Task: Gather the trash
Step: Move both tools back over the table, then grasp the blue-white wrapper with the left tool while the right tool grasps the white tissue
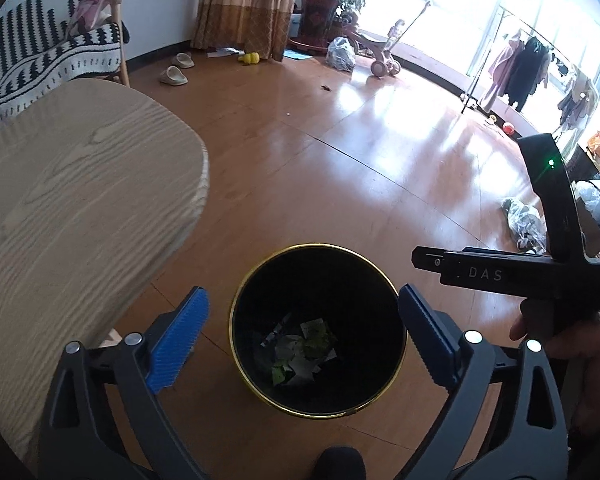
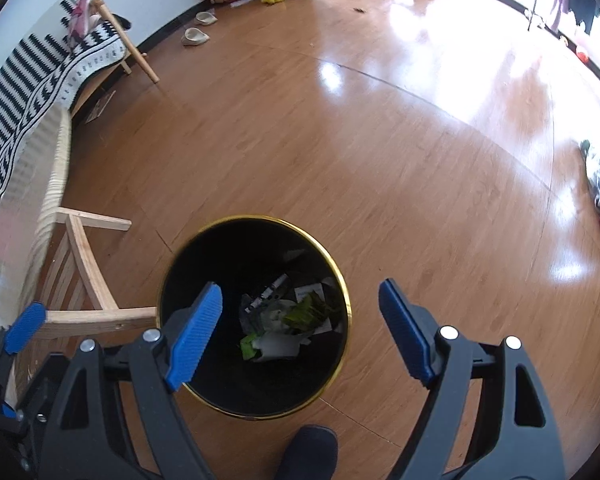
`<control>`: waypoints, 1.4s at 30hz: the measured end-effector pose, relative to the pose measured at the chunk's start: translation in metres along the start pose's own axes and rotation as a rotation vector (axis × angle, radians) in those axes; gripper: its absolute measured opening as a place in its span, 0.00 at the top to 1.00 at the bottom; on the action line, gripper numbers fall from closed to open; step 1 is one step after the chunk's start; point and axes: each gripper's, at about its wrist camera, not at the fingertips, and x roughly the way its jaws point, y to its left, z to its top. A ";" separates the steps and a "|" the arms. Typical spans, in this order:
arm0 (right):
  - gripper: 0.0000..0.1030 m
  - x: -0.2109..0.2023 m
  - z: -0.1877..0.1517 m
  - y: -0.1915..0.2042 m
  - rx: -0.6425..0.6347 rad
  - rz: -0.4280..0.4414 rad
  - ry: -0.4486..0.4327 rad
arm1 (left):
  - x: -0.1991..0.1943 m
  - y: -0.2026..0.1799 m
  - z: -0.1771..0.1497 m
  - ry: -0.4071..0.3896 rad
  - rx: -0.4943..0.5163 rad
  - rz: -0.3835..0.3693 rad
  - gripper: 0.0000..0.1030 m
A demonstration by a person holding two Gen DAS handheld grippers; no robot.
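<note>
Black round bin w/ gold rim [image 2: 342,280]: crumpled green/white wrappers [image 2: 284,324] inside, details unclear. Left gripper [image 1: 300,320] & right gripper [image 2: 300,316] jaws wide apart, empty

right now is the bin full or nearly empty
Nearly empty: the bin stands upright and open, with only a thin layer of crumpled paper and green wrappers on its bottom; its dark walls show bare above that.

Crumpled trash [image 1: 300,348] inside upright black bin [image 1: 392,300]
</note>
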 end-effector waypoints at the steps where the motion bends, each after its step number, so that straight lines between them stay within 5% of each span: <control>1: 0.23 -0.006 0.001 0.011 -0.016 0.009 -0.017 | -0.006 0.005 0.001 -0.004 -0.009 0.003 0.09; 5: 0.23 -0.027 0.007 0.057 -0.063 0.061 -0.072 | -0.046 0.037 0.001 -0.052 -0.057 0.024 0.09; 12: 0.23 -0.045 -0.002 0.185 -0.227 0.187 -0.101 | -0.117 0.129 -0.017 -0.107 -0.142 0.174 0.09; 23: 0.23 -0.050 -0.058 0.415 -0.511 0.372 -0.056 | -0.228 0.316 -0.107 -0.122 -0.438 0.477 0.09; 29: 0.23 -0.047 -0.108 0.512 -0.657 0.464 -0.020 | -0.259 0.367 -0.151 -0.110 -0.525 0.551 0.09; 39: 0.23 -0.027 -0.144 0.588 -0.732 0.509 0.023 | -0.260 0.391 -0.192 -0.056 -0.505 0.562 0.09; 42: 0.23 -0.019 -0.148 0.602 -0.735 0.499 0.025 | -0.252 0.388 -0.197 -0.036 -0.487 0.555 0.22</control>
